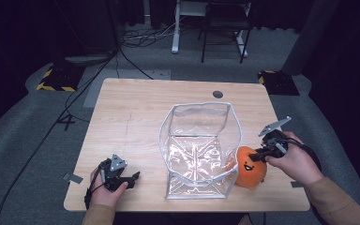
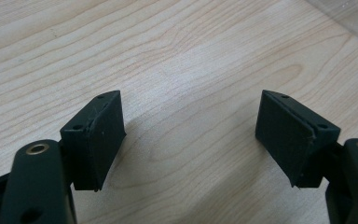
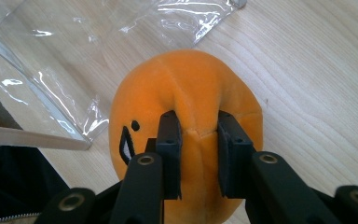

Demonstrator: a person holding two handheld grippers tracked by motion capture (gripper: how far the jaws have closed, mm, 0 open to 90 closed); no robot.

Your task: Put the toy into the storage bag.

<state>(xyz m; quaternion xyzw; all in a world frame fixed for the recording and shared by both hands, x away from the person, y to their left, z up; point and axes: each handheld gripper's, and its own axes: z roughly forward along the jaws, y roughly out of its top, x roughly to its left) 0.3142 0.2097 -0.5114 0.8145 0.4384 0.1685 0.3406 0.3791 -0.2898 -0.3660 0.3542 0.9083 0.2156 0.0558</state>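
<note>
My right gripper [image 3: 198,140] pinches a fold of the orange plush [image 3: 186,93]; the high view shows its face [image 1: 248,166] turned toward the frame's bottom.

My left gripper [image 2: 191,135] stands wide.

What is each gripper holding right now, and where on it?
The right gripper pinches a fold of the orange plush toy on its top. The left gripper holds nothing.

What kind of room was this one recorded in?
Probably a lab or recording studio, not a home: a lone wooden table on grey carpet, dark curtains all around, cables trailing over the floor, and yellow-black hazard-striped weights behind it.
</note>
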